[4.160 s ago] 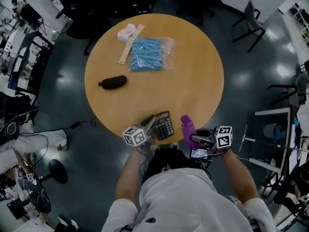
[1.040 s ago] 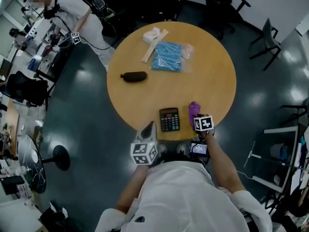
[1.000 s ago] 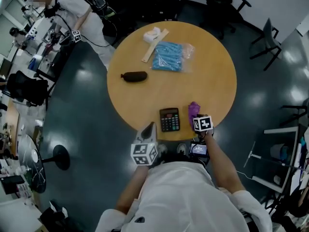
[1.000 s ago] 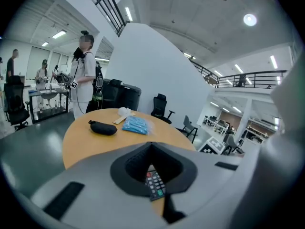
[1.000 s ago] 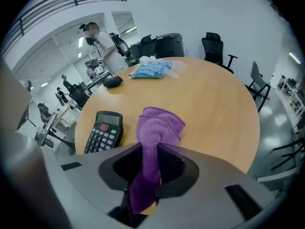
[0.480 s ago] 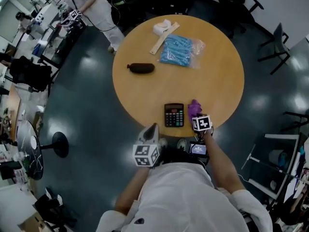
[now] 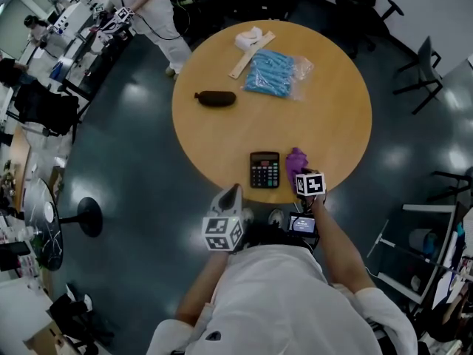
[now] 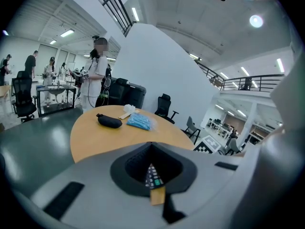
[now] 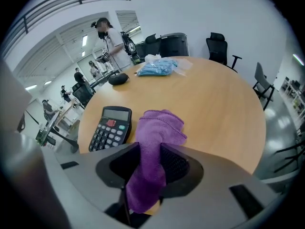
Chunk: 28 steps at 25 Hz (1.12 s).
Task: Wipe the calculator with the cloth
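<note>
The black calculator (image 7: pixel 264 170) lies flat near the round table's (image 7: pixel 325 109) near edge. The purple cloth (image 7: pixel 295 159) is bunched on the table just to its right. My right gripper (image 7: pixel 305 174) points steeply down at the cloth. In the right gripper view the cloth (image 9: pixel 159 128) runs between the jaws of the right gripper (image 9: pixel 150 149), which are opening, and the calculator (image 9: pixel 110 127) sits to its left. My left gripper (image 7: pixel 232 194) hangs just off the table edge, shut and empty. In the left gripper view the left gripper (image 8: pixel 151 147) shows calculator keys (image 8: pixel 151 176) past its tips.
At the far side of the table lie a black pouch (image 7: pixel 215 98), a clear bag of blue items (image 7: pixel 275 72), a wooden strip (image 7: pixel 251 54) and a white wad (image 7: pixel 249 38). Office chairs (image 7: pixel 425 69) ring the table. A person (image 8: pixel 97 75) stands at desks beyond.
Four seconds ago the left gripper was at the calculator; it has since drawn back off the table edge. The right gripper stays over the cloth. The head view has shifted.
</note>
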Tool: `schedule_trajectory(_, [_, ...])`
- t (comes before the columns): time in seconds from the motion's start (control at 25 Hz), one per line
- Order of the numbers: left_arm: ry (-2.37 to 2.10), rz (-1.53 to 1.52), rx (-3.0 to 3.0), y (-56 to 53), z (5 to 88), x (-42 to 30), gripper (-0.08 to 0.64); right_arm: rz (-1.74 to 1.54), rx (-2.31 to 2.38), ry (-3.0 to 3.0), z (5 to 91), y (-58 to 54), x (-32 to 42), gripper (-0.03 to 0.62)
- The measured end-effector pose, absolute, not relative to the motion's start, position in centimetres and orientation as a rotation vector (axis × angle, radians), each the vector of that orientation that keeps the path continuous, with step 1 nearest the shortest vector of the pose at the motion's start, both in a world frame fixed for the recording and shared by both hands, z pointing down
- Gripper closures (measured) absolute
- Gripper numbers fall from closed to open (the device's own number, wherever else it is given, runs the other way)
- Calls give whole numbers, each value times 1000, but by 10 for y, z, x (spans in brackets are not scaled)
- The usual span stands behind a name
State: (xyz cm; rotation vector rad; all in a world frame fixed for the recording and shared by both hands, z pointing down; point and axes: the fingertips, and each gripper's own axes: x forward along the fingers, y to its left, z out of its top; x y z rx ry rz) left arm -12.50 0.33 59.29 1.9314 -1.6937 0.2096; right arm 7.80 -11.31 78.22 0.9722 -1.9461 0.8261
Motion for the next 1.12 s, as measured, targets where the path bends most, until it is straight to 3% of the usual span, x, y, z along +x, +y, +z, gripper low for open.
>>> schedule_trajectory(0.4, [-1678,184,1987,3,580,-116,554,719,1027,-2166,698,-110,76,442])
schedule_trajectory(0.48, [-1687,177,2012,-2,572,-114,554,645,1118,-2257,655,-117,81,450])
schedule_trajectory(0.6, [-1706,150,2052,-10,553,-115,554,445,1322,-2438,562,-125,92,519])
schedule_trajectory(0.8, [-1757,78,2152,-19,498,-116,554,60,1565,-2695,421,-98,108,548])
schedule_trajectory(1.12, [-1850,4,2174,-4,476,-113,554,292,1603,-2581,498,-51,116,575])
